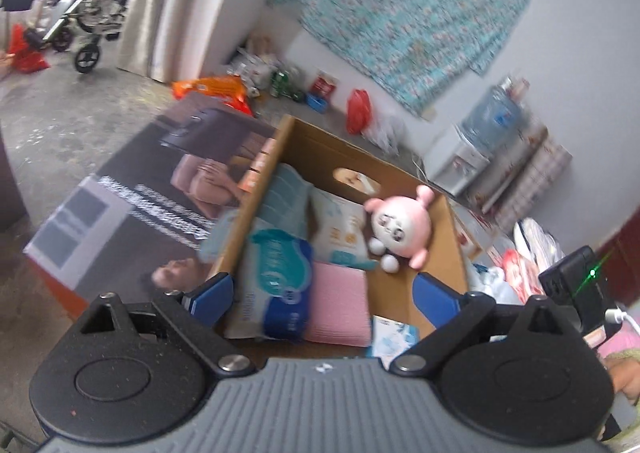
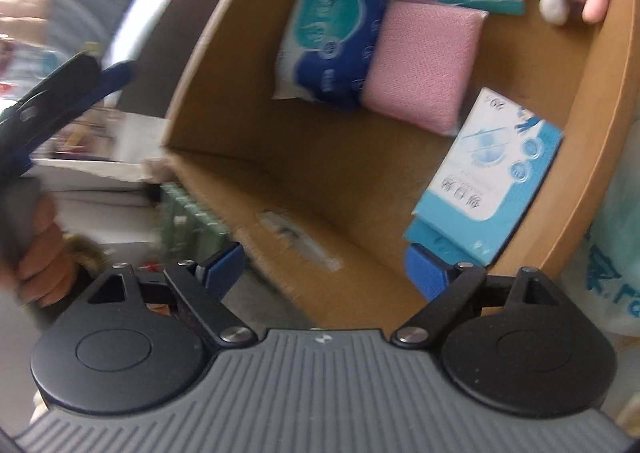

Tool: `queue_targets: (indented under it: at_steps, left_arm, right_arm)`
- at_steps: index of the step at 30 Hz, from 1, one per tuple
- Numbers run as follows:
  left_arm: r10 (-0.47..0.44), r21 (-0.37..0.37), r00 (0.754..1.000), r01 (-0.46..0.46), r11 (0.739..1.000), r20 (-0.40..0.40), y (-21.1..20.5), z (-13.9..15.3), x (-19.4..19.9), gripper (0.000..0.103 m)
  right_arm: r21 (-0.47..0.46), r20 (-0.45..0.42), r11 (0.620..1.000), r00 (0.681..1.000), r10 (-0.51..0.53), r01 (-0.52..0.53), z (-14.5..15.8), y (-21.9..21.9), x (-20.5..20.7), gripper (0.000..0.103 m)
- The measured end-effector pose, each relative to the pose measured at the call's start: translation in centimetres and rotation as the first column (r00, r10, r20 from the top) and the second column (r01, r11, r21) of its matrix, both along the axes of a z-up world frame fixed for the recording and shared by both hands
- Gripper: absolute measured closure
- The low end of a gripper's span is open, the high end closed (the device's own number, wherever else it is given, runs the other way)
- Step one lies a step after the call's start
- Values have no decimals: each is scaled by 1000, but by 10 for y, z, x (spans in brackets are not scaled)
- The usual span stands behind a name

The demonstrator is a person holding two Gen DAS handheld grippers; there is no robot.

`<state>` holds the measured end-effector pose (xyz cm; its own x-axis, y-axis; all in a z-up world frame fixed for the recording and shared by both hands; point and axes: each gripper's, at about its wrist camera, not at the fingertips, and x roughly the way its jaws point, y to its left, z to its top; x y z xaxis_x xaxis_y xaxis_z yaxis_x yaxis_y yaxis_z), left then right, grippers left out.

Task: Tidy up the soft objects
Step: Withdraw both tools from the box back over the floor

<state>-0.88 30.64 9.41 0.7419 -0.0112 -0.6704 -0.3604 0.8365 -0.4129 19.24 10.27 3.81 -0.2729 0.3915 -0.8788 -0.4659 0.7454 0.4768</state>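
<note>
Mostly blurred print on tissue pack (image 2: 332,33)

One cardboard box (image 2: 248,181), one pink plush toy (image 1: 402,231), one pink pack (image 2: 420,61), four tissue packs (image 2: 332,37).

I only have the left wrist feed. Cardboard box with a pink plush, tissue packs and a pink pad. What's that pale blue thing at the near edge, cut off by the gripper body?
Observer: In the right wrist view it is a light blue and white pack with printed bubbles, leaning against the cardboard box wall, apart from the pink pad.
Operator: Is the right gripper holding anything?
Observer: No. The right gripper has its jaws wide apart with nothing between them.
Operator: Near half of the box floor?
Observer: Bare cardboard with a strip of clear tape along the seam.
</note>
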Motion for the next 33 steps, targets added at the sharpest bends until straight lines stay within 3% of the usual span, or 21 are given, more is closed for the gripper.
queue_targets:
  at_steps: [9,17,23,25,29,30,31,33]
  left_arm:
    - [20,-33,999,-19,999,25,24,-11,-20,6]
    - [25,-65,999,-22,998,44,34,-19,-27,6]
    - [37,-73,998,-33,997,50,40,-24,-29,6]
    - [34,-78,998,-30,997,45,40,-27,-29,6]
    - [20,-71,999,-17,997,32,37,-30,-29,6]
    - [17,-69,999,-15,997,30,37,-31,-31,6]
    - [16,-68,999,-14,998,29,36,-32,-31,6]
    - [15,-66,1000,-14,998,24,35,-33,-32,6]
  right_arm:
    - [-160,-86,987,996,-21,7,-32,37,7,1]
    - [-319,-134,948,990,-51,6,-65,45,10,1]
    - [-373,-147,928,987,-58,-1,-84,46,10,2]
    - [-388,-114,922,992,-56,7,-86,49,18,2]
    - [-392,33,916,996,-78,85,-71,56,45,2]
    - [-388,62,917,995,-80,98,-67,56,52,2]
    - [-352,148,925,984,-99,146,-64,57,59,2]
    - [-337,185,927,977,-104,163,-59,57,69,2]
